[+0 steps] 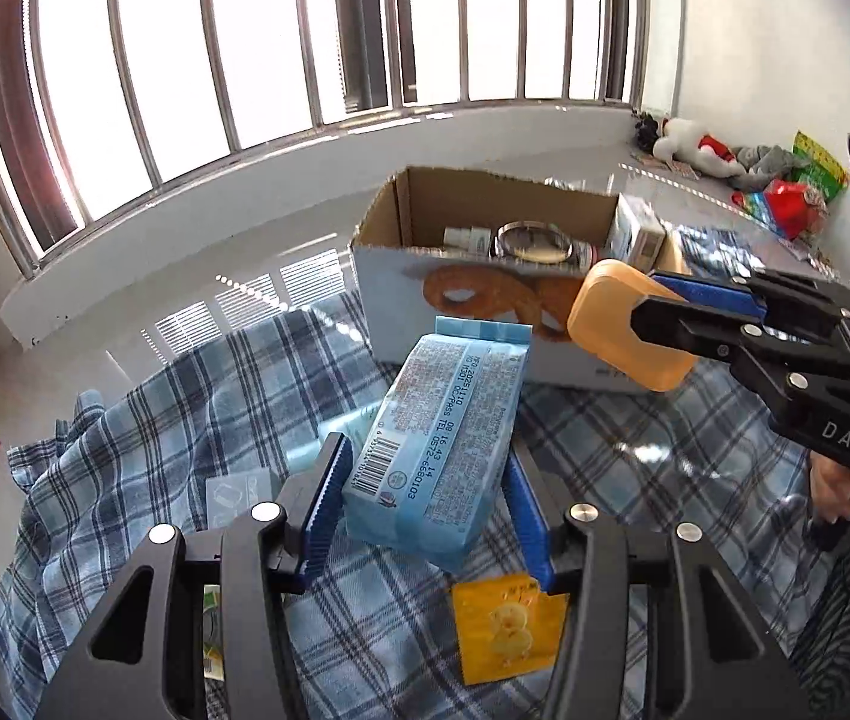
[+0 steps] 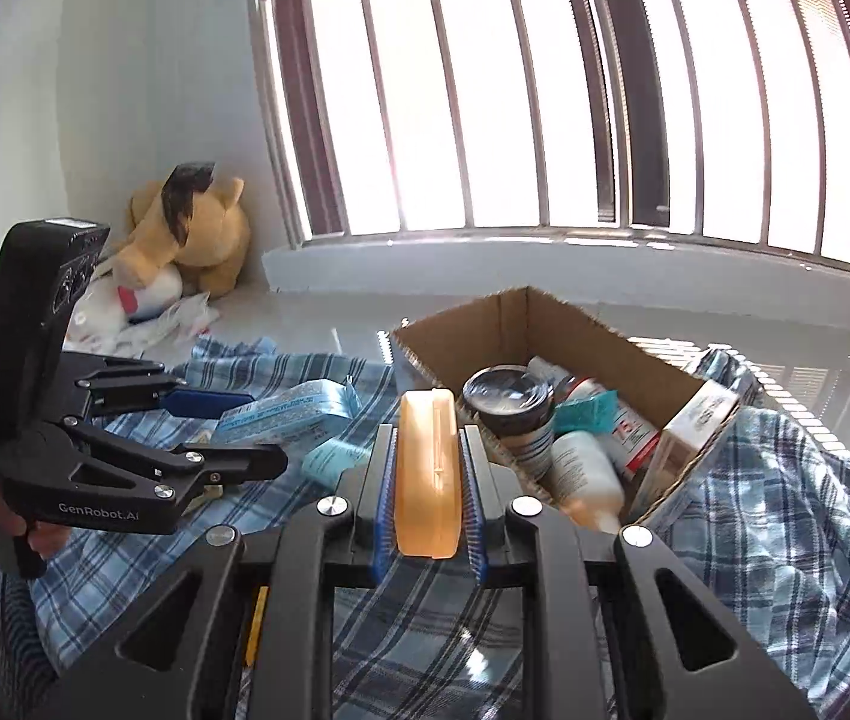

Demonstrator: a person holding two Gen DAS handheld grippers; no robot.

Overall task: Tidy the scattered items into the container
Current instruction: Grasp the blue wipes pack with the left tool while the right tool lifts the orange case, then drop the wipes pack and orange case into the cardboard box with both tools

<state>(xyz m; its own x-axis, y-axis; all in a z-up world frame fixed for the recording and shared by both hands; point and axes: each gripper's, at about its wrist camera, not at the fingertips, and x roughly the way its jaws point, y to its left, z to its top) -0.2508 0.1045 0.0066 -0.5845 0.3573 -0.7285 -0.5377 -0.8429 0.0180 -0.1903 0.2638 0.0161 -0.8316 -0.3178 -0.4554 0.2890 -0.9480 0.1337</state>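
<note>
My left gripper [image 1: 425,474] is shut on a light blue packet [image 1: 436,444] and holds it above the blue plaid cloth [image 1: 185,420], in front of the cardboard box [image 1: 389,282]. My right gripper [image 2: 427,474] is shut on an orange plastic case [image 2: 427,474], just before the box's near corner [image 2: 419,354]. The box holds bottles, a round lidded jar [image 2: 505,393] and a carton. In the left wrist view the right gripper [image 1: 652,306] holds the orange case [image 1: 622,330] at the box's front right.
A yellow sachet [image 1: 508,630] and a small clear packet [image 1: 239,492] lie on the cloth below the left gripper. A light blue item [image 2: 329,459] lies on the cloth. Plush toys [image 2: 197,234] and bags sit in the corners by the barred window.
</note>
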